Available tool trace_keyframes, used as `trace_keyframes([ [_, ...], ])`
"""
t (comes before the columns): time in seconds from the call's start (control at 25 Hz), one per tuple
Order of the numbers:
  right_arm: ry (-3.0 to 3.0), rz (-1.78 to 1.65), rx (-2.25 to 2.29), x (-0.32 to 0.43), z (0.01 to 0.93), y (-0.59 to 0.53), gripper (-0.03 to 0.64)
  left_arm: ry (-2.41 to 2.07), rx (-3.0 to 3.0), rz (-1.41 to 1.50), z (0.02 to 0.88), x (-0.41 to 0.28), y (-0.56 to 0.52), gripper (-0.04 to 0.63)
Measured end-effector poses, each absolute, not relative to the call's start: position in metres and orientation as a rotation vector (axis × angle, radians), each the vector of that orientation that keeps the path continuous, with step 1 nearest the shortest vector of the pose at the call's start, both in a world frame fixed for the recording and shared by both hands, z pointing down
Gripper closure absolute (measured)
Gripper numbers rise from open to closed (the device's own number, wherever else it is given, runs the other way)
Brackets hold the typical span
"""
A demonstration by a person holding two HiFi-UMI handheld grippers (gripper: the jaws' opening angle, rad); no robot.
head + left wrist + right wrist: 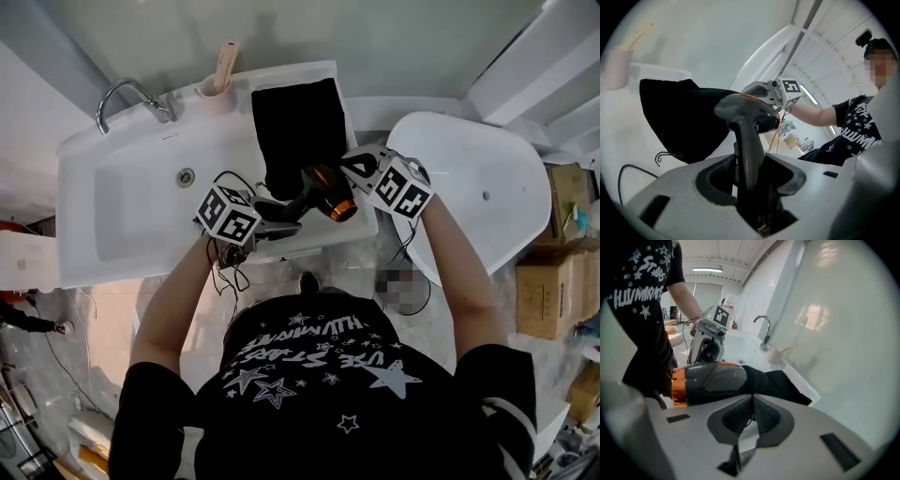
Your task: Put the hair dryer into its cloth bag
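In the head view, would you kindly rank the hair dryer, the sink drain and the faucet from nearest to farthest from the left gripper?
1. hair dryer: its handle is clamped in the left gripper.
2. sink drain: up and to the left.
3. faucet: far upper left, beyond the drain.

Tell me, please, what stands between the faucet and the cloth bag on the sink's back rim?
A pale pink cup with a wooden stick in it, seen in the head view.

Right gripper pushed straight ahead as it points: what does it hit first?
Probably the cloth bag, right off its shut fingers, maybe already touching; the hair dryer sits just left.
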State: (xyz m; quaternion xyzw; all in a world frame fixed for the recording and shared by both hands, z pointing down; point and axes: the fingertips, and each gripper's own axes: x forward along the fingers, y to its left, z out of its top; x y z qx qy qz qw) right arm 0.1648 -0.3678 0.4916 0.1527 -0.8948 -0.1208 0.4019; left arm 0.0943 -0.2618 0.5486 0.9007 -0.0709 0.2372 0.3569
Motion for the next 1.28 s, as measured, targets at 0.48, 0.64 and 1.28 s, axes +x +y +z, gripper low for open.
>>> trace_keyframes([
  [0.48, -2.330, -0.341, 0.423, 0.165, 0.475, -0.365, 0.603, -0.464, 2.261, 0.590, 0.558, 0.085, -0.302, 0.400],
  [0.64, -2.310, -0.393, 0.421, 0.166, 0.473, -0.361, 0.603, -0.465, 2.289, 0.670, 0.557, 0.087, -0.305, 0.400],
  [1.28, -2.234, -0.472, 0.396, 0.175, 0.484, -0.354, 0.604, -0.504, 2.210, 0.682, 0.561, 0.089, -0.325, 0.400],
])
